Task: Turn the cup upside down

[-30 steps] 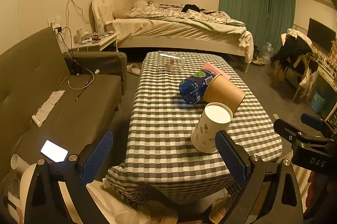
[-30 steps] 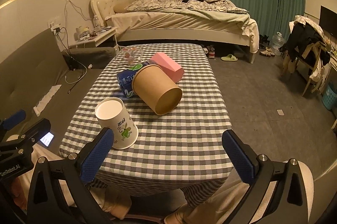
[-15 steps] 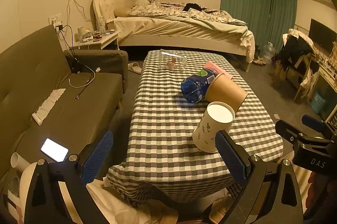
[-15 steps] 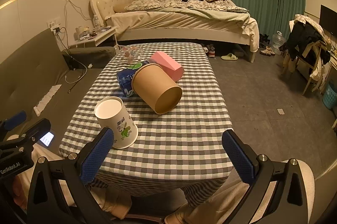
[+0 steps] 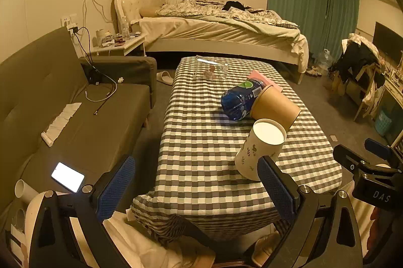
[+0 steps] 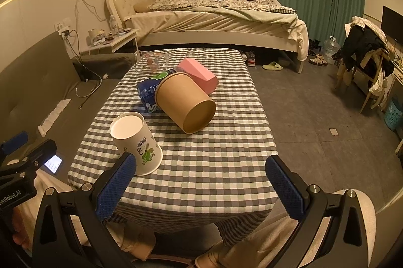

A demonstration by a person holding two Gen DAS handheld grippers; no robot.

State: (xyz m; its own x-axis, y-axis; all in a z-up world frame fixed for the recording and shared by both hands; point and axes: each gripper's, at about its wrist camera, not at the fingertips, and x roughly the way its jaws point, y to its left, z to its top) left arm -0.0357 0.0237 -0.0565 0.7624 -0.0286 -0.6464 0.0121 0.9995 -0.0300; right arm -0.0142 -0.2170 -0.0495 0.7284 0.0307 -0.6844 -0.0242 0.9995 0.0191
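The cup (image 6: 136,140), white with a leaf print, stood upside down on the checked table (image 6: 221,162), rim down and base up, near the front left corner in the right wrist view. The left gripper (image 5: 199,190) hung before the table's near edge with both blue pads spread wide and nothing between them; its right pad overlapped the cup (image 5: 259,147) in the left wrist view. The right gripper (image 6: 201,188) was likewise released, pads wide apart and holding nothing. Behind the cup a brown tub (image 6: 185,105) lay on its side, mouth toward the camera, with a blue pack (image 6: 148,94) and a pink box (image 6: 199,75) just beside it.
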